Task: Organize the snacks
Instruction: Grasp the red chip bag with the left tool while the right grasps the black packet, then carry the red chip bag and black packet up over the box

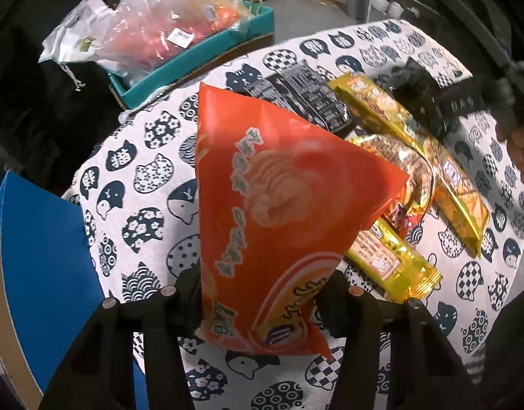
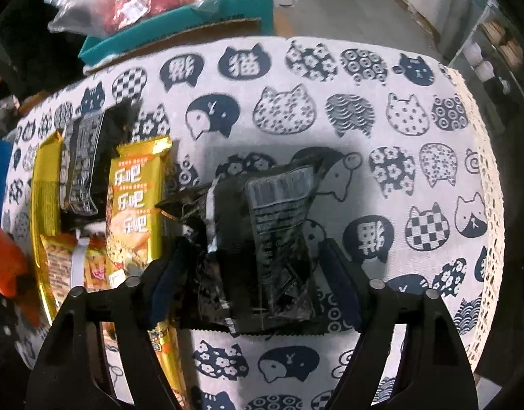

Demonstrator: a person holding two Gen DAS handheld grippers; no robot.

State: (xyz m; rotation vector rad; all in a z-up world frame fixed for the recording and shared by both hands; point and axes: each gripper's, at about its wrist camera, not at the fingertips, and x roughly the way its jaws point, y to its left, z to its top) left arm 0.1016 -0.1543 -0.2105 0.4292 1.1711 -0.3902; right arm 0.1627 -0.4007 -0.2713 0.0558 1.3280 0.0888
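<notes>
Left wrist view: an orange chip bag (image 1: 262,212) is clamped in the left gripper (image 1: 262,302) above the cat-print tablecloth (image 1: 138,177); gold packets (image 1: 391,256) lie at 3 o'clock, the table edge and a blue box (image 1: 32,239) at 9.

Right wrist view: a black snack packet (image 2: 272,239) is pinched by the right gripper (image 2: 258,283); bare cloth is seen from 12 to 3 o'clock, where the table edge curves.

A chip bag (image 1: 279,212) is held up between the left gripper's (image 1: 262,304) fingers, above the cloth-covered table (image 2: 364,78). A dark packet (image 2: 272,239) is gripped in the right gripper (image 2: 258,273), to the right of a cluster of snack packs (image 2: 135,198) laid side by side on the table. Beyond the table's far edge, a box (image 1: 200,58) filled with plastic bags (image 1: 159,17) is seen.
</notes>
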